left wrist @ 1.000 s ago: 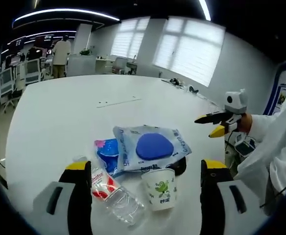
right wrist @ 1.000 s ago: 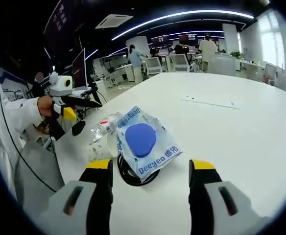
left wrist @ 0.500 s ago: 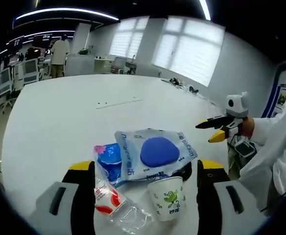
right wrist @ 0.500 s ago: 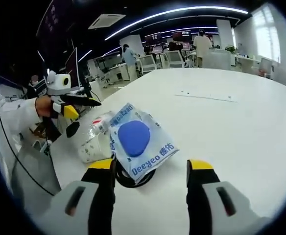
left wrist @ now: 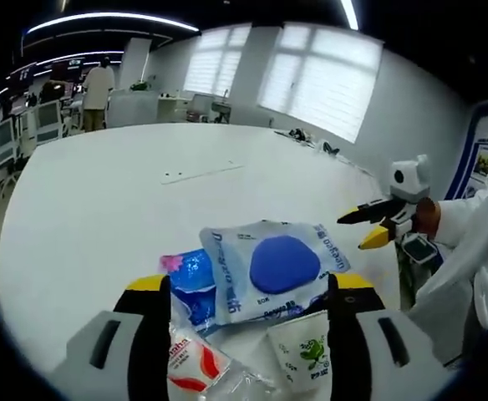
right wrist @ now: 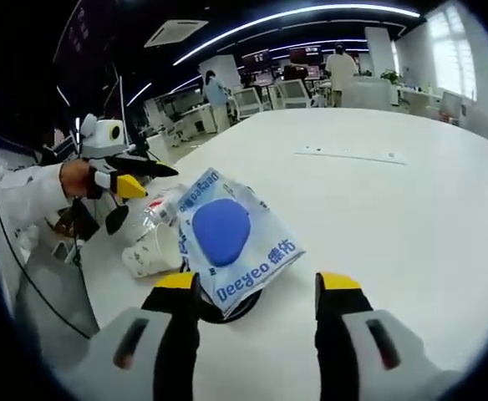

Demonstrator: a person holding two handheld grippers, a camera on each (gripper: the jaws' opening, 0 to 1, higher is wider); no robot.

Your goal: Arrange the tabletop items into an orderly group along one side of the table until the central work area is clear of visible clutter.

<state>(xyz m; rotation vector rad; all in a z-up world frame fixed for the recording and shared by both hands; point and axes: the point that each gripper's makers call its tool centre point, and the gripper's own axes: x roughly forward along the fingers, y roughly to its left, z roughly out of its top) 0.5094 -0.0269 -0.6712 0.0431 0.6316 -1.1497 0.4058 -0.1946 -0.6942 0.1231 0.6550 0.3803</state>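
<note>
Your left gripper (left wrist: 248, 313) has its jaws spread wide and holds nothing — the clutter sits right between them at the near edge of the white bench (left wrist: 102, 192). A clear packet with a blue sponge (left wrist: 276, 267) lies on top of a smaller blue packet (left wrist: 190, 280); closer to you lie a clear plastic bottle with a red label (left wrist: 198, 372) and a paper cup with a green print (left wrist: 307, 359), both on their sides.

Your right gripper (right wrist: 256, 292) is open just as wide and empty, its jaws straddling the near end of that sponge packet (right wrist: 227, 234). A black ring (right wrist: 231, 307) peeks out from under the packet, with the cup (right wrist: 148, 257) and bottle (right wrist: 162, 209) beyond it.

Each gripper shows in the other's view, hovering apart from the pile near the bench edge.
</note>
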